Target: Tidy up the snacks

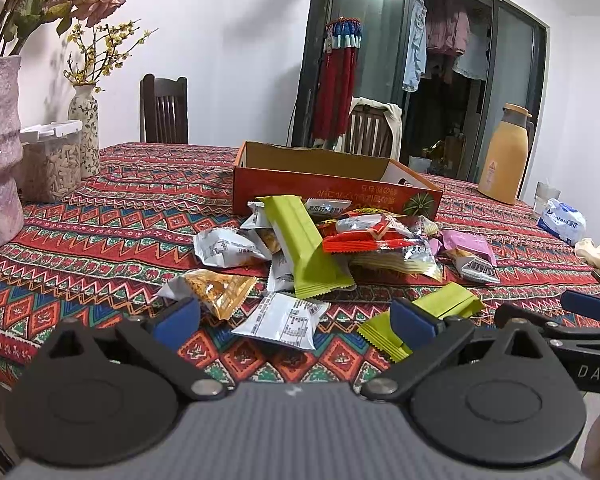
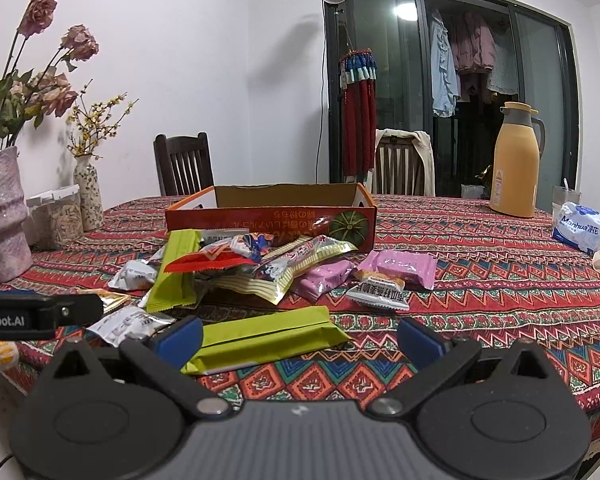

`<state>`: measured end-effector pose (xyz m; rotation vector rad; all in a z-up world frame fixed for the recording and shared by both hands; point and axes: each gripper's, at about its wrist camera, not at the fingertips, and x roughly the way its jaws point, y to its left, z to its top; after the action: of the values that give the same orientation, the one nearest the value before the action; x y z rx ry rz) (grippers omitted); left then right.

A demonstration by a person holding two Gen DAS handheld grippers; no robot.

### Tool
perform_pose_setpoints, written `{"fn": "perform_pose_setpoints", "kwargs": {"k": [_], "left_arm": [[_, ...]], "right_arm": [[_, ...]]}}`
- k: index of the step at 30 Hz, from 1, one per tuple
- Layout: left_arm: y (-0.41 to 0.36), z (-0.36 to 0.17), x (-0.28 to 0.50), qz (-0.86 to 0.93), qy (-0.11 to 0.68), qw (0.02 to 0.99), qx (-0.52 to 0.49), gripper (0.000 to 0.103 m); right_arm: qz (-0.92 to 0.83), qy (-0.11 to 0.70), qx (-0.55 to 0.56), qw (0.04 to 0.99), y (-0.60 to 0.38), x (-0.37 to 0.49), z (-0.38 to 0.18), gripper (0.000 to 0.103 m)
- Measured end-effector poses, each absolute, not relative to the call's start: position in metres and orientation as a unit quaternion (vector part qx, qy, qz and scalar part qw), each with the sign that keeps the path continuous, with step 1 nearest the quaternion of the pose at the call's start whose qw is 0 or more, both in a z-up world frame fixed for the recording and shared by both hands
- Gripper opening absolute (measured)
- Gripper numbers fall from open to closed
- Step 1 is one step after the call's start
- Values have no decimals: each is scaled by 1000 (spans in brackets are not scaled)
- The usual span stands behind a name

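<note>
Orange box [image 2: 260, 216], seemingly empty; snacks [image 2: 260, 268] outside.

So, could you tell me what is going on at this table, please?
A person holds a gripper in each hand over a pile of snack packets in front of an open cardboard box. Both the left gripper and the right gripper are open and hold nothing. A green packet lies nearest the right one.

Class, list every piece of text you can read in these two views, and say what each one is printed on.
"Manhua": white and blue plastic tissue pack.
"DAS": black body of the right gripper.
"nRobot.AI", cut off at the frame edge: black body of the left gripper.
Orange cardboard box: upside-down print, unreadable.
Snack wrappers: too small.
</note>
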<state>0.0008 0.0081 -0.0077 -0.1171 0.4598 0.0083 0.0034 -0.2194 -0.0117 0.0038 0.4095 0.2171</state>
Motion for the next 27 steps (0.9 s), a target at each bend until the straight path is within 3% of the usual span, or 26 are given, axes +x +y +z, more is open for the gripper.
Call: {"fn": "perform_pose_setpoints", "kwargs": {"k": [27], "left_arm": [[8, -10, 1, 5, 228, 972, -59, 103]], "right_arm": [[108, 203, 2, 973, -219, 4, -12, 103]]}}
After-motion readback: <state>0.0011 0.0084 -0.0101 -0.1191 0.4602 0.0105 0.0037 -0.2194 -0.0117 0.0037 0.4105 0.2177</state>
